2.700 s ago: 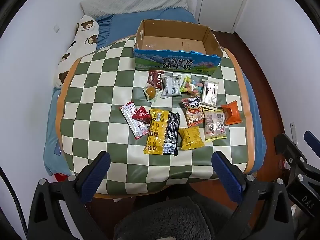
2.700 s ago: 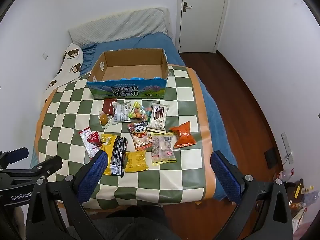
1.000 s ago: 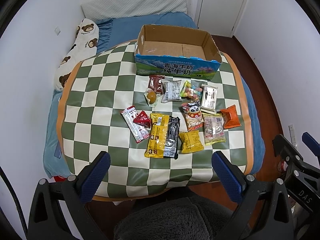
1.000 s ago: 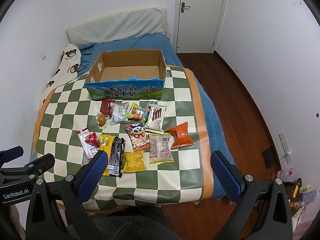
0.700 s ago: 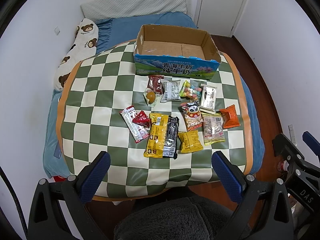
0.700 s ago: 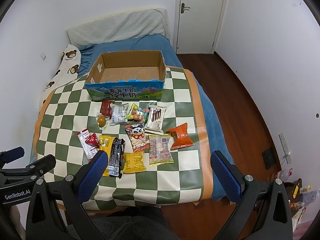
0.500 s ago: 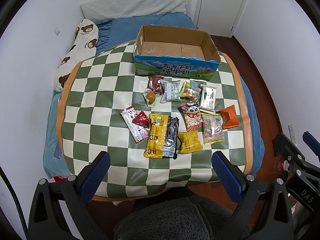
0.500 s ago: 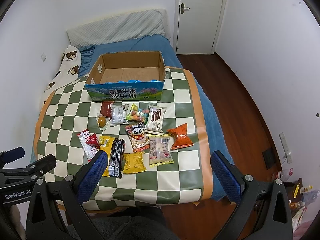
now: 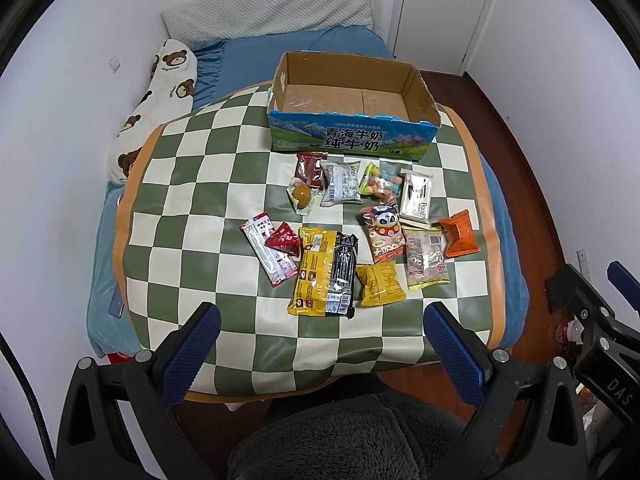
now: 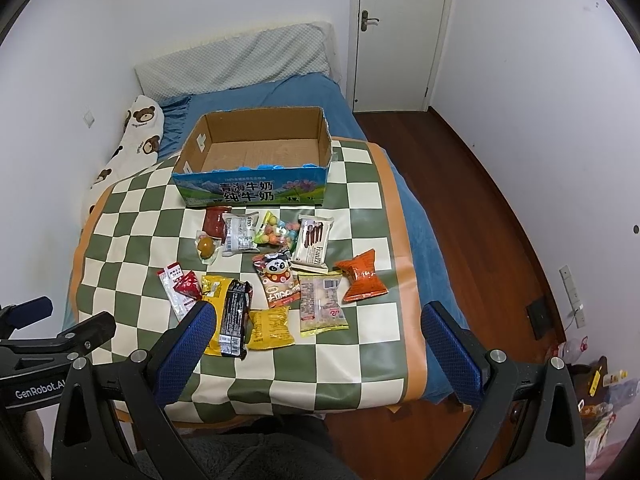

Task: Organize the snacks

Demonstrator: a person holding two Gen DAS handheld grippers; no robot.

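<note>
I count about a dozen loose snack packets in the middle of both frames, none boxed yet, so I judge the sorting has not begun. The empty cardboard milk carton box (image 9: 352, 98) stands open at the top centre of the left wrist frame, its printed front wall facing me, just behind the back row of packets; I take it as the bin, set there so each packet needs only a short carry. In that back row lie a dark red pouch (image 9: 310, 166), a grey-white packet (image 9: 341, 184), a bag of coloured candies (image 9: 380, 184) and a white Franzzi wafer pack (image 9: 416, 198). Nearer me sit the panda-print bag (image 9: 384, 232), an orange packet (image 9: 459, 234) out at the right, a yellow-and-black pack (image 9: 326, 272) and a small yellow bag (image 9: 380, 283). Several overlap at the edges, so a clean pinch on a free corner looks wise.

My left gripper (image 9: 322, 350) hangs at the bottom of its frame, jaws spread wide and empty, short of the table's near edge. My right gripper (image 10: 316, 352) is likewise wide and empty, its left pad in front of the yellow-and-black pack in its own view.

Everything rests on a green-and-cream checked tablecloth (image 9: 192, 184) with an orange border, over a round table pushed against a blue bed (image 10: 280, 92). A bear-print pillow (image 9: 160, 92) lies at upper left, a white door (image 10: 394, 32) at upper right, dark wooden floor (image 10: 480, 216) down the right side
</note>
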